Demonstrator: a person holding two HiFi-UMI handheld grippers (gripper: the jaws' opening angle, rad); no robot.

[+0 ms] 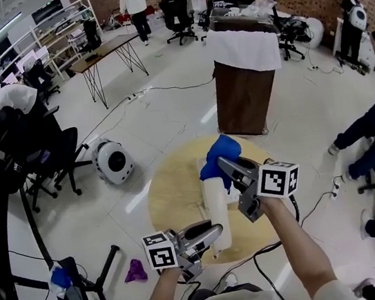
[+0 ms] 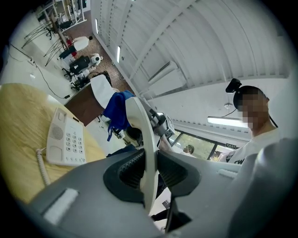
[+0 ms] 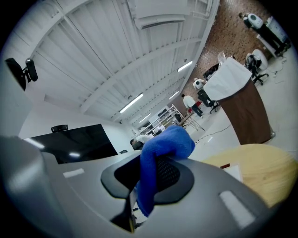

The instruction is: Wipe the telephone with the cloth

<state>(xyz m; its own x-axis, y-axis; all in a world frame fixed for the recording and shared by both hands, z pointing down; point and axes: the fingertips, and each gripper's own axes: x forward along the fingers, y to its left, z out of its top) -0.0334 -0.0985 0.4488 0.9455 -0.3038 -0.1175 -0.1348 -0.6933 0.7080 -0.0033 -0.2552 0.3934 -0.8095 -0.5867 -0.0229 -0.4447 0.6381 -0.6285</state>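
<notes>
Plainly the left gripper jaws clench the handset while the right gripper jaws pinch the blue cloth.

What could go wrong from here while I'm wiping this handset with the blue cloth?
The left claw grips the handset only near its lower end, so pressure from the cloth in the right claw could tip or slip it. A cord leads from the telephone base; pulling the handset away may drag that base across the table.
</notes>
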